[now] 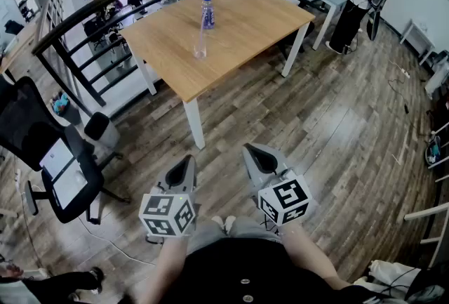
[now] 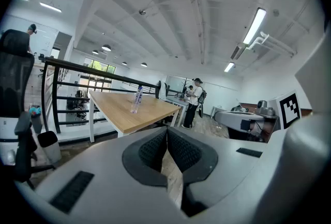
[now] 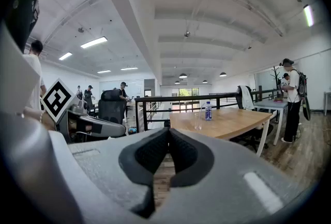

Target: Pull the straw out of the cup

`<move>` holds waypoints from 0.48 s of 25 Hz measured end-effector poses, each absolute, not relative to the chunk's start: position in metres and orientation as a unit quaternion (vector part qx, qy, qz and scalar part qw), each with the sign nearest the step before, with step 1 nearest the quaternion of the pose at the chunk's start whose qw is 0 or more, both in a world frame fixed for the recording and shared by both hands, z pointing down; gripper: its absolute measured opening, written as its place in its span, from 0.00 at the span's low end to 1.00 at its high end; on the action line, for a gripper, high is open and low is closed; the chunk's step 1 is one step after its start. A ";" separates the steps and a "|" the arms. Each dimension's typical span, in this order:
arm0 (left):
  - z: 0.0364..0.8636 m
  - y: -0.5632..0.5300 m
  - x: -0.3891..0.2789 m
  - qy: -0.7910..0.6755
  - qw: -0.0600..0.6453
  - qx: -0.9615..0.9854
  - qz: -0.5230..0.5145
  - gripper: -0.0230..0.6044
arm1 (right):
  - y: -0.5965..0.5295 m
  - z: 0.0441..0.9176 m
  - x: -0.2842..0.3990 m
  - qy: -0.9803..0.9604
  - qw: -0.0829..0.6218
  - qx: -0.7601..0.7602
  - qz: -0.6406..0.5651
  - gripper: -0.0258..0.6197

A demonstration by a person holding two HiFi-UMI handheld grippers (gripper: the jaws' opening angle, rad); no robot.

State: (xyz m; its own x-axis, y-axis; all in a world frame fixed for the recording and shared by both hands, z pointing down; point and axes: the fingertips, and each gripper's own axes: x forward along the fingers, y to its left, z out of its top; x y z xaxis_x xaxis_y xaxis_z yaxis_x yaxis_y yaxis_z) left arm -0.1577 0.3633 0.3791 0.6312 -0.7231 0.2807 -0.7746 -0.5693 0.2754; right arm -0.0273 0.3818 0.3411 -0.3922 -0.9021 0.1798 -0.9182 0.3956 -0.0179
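Left claw [image 1: 188, 159]: grey shell, dark ribbed pads.
Right claw [image 1: 251, 149]: matching grey shell.
Marker cubes [image 1: 167, 213]: white with black squares, just ahead of the top.
Top [image 1: 245, 274]: black, buttoned; possibly grey shorts [image 1: 235, 231] below it.

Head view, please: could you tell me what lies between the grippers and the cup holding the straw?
In the head view, only bare wooden floor, then the near edge of the table and its white leg; nothing else before the cup.

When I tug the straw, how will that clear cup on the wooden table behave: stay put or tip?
The clear cup seems empty, so probably light; it may lift or slide with the thin straw. It stands narrow on the smooth wooden table, so a sideways pull could tip it.
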 end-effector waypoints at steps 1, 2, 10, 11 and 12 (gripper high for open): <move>0.380 0.363 -0.156 -0.422 0.189 0.884 0.069 0.06 | 0.381 0.344 -0.027 -0.832 0.072 0.547 0.059 0.04; 0.381 0.363 -0.154 -0.419 0.190 0.885 0.069 0.06 | 0.381 0.347 -0.026 -0.832 0.074 0.546 0.061 0.04; 0.379 0.367 -0.128 -0.395 0.196 0.895 0.067 0.06 | 0.377 0.347 -0.008 -0.827 0.059 0.554 0.068 0.04; 0.380 0.367 -0.125 -0.393 0.198 0.895 0.066 0.06 | 0.377 0.345 -0.006 -0.827 0.053 0.556 0.066 0.04; 0.381 0.367 -0.123 -0.392 0.200 0.895 0.067 0.06 | 0.377 0.344 -0.004 -0.827 0.049 0.556 0.065 0.04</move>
State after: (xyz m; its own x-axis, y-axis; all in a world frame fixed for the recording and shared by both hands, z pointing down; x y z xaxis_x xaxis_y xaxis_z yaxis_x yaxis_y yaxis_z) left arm -0.1227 0.3666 0.3812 0.6833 -0.6754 0.2775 -0.7293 -0.6126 0.3048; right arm -0.0041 0.3766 0.3439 -0.3780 -0.9130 0.1535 -0.9258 0.3743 -0.0534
